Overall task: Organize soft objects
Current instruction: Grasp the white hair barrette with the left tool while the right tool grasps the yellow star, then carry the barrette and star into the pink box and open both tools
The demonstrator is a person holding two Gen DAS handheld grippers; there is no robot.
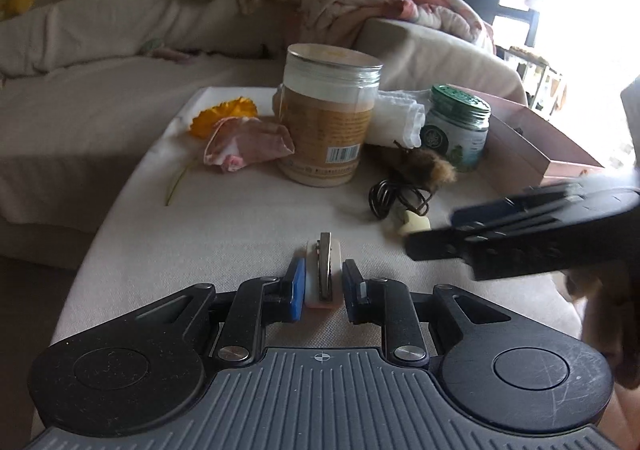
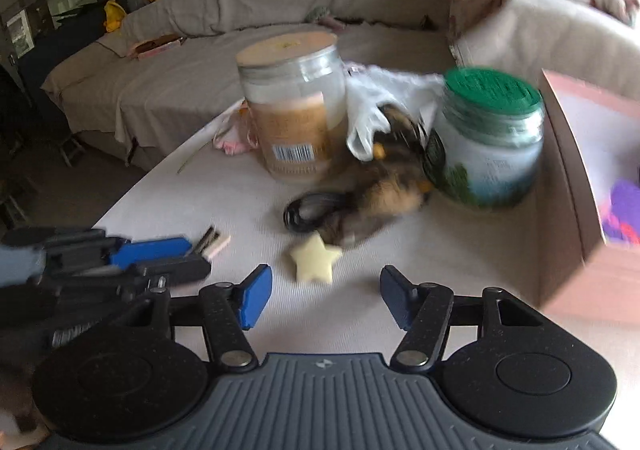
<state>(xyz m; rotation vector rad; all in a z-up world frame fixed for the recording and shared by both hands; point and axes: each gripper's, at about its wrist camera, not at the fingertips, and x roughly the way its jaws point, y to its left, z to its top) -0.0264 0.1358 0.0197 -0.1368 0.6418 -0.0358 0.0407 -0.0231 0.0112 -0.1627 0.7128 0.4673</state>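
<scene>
My left gripper [image 1: 320, 284] is shut on a small white and pink block with a metal clip [image 1: 324, 270], low over the white table; the block also shows in the right wrist view [image 2: 214, 242]. My right gripper [image 2: 324, 298] is open and empty, just short of a cream star-shaped soft piece [image 2: 316, 262]. A brown furry toy [image 2: 384, 186] lies beyond the star, against a green-lidded jar [image 2: 488, 138]. A white cloth [image 1: 396, 118], a pink fabric pouch [image 1: 248, 146] and an orange flower [image 1: 224, 116] lie further back.
A large clear jar with tan contents [image 1: 328, 114] stands mid-table. A coiled black cable [image 1: 394, 198] lies by the furry toy. A pink cardboard box [image 2: 580, 186] with purple items inside stands at the right. A sofa with blankets [image 1: 100, 50] is behind the table.
</scene>
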